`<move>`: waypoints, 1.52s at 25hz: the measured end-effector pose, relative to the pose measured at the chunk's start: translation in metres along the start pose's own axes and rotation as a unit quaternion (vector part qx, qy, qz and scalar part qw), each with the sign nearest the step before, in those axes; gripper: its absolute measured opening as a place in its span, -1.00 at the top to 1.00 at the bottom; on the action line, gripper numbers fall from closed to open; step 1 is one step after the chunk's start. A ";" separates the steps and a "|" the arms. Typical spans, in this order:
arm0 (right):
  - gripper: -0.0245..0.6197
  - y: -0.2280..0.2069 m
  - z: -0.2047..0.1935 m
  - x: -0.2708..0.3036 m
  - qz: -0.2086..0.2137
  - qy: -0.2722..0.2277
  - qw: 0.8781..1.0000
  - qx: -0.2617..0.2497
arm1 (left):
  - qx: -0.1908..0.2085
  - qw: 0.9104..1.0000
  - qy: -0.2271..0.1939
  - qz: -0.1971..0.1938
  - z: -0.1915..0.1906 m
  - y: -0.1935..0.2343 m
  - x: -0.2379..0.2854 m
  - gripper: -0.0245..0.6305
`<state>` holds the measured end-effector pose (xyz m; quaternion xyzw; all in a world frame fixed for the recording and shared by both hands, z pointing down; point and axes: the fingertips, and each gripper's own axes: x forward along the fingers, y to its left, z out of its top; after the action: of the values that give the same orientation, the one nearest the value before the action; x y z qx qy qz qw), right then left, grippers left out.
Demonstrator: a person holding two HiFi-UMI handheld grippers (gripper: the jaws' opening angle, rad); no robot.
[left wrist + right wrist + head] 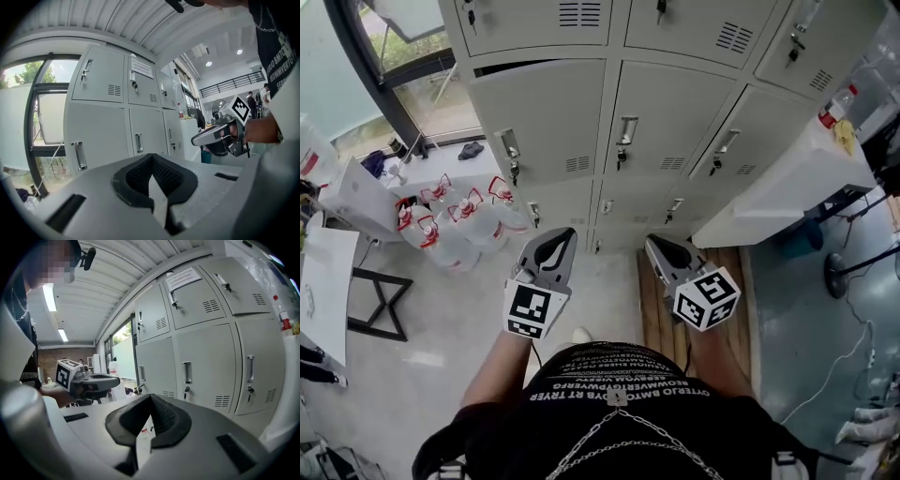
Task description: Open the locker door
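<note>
Grey lockers (pixel 675 112) — left gripper (pixel 555 244) and right gripper (pixel 660 249) are hanging clenched, empty, short of them; worth unclenching before reaching a handle (pixel 627 129).

Right tool (pixel 150 401), jaws together; locker doors (pixel 206 366) ahead

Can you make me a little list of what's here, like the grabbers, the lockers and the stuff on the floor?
Left gripper: shut, empty, facing the lockers
Right gripper: shut, empty, touching nothing
Lockers: grey doors with handles, none being touched
Floor at left: water jugs, clear with red parts
At right: white table with a bottle on it
</note>
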<state>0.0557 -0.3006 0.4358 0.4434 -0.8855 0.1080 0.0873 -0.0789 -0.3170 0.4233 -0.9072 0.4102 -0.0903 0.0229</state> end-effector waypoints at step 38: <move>0.93 -0.134 0.059 0.177 0.041 0.006 0.998 -0.055 | -0.011 0.998 0.033 0.046 -0.012 0.099 0.144 0.93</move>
<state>0.0558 -0.5302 0.4386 0.4004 -0.9070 0.0657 0.1122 -0.0617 -0.4901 0.4442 -0.8840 0.4532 -0.1147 0.0037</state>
